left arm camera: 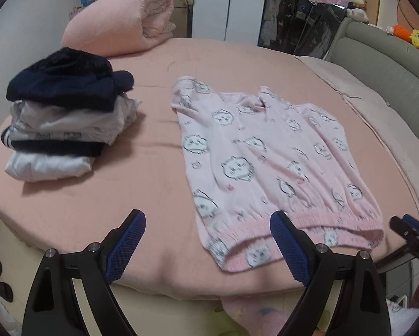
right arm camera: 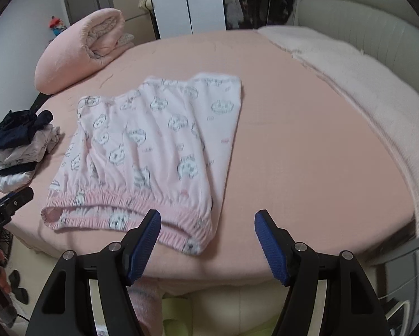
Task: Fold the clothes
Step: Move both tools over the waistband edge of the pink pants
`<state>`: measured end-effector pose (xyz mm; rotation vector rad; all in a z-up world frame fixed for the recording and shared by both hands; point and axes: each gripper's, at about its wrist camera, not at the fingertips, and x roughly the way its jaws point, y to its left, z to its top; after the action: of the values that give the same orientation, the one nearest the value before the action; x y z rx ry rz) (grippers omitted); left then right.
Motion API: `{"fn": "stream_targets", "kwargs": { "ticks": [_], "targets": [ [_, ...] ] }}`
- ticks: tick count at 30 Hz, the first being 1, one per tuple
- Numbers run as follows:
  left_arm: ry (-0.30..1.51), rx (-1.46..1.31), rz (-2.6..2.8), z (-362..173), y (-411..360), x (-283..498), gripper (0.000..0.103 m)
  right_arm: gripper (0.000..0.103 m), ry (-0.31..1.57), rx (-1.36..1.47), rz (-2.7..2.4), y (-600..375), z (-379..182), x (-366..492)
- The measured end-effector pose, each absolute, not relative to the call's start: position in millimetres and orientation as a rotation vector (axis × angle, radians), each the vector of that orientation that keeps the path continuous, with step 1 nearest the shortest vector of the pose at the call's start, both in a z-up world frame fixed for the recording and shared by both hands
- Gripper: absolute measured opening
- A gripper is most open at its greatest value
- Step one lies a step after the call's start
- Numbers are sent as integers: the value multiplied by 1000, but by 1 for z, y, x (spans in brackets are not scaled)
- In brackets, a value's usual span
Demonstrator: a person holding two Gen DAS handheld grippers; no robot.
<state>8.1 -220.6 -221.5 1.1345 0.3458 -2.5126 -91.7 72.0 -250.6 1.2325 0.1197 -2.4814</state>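
Spreading across both views: a bed under a salmon-pink sheet, with a grey padded headboard curving round its far right side.
Blanket: a rolled pink one lies at the far left corner of the bed, its open end facing right.
Garment: a pale pink pyjama top printed with grey-and-white cartoon animal faces lies flat near the middle of the bed; its gathered, elastic hem faces the near edge, and in the right wrist view one side is folded in over the body.
Folded stack: a pile of clothes sits on the bed's left side, well apart from the top, with dark navy pieces on top and white and grey layers beneath.
Left tongs: spread wide and holding nothing, hovering at the near edge; the right blue pad overlaps the hem in view, though contact cannot be told.
Right tongs: likewise wide apart and empty, near the hem's right corner, left pad just beside the fabric.
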Motion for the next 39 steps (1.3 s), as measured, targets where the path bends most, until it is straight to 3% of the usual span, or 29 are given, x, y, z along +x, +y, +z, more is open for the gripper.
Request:
{"fn": "stream_targets", "kwargs": {
  "ticks": [18, 26, 39],
  "targets": [
    [236, 1089, -2497, -197, -272, -58, 91, 69, 145, 1143, -2507, 62, -216, -158],
    [306, 1146, -2521, -202, -283, -108, 91, 69, 182, 1123, -2486, 46, -207, -191],
    [344, 1266, -2551, -225, -318, -165, 91, 69, -286, 1281, -2230, 49, -228, -282]
  ]
}}
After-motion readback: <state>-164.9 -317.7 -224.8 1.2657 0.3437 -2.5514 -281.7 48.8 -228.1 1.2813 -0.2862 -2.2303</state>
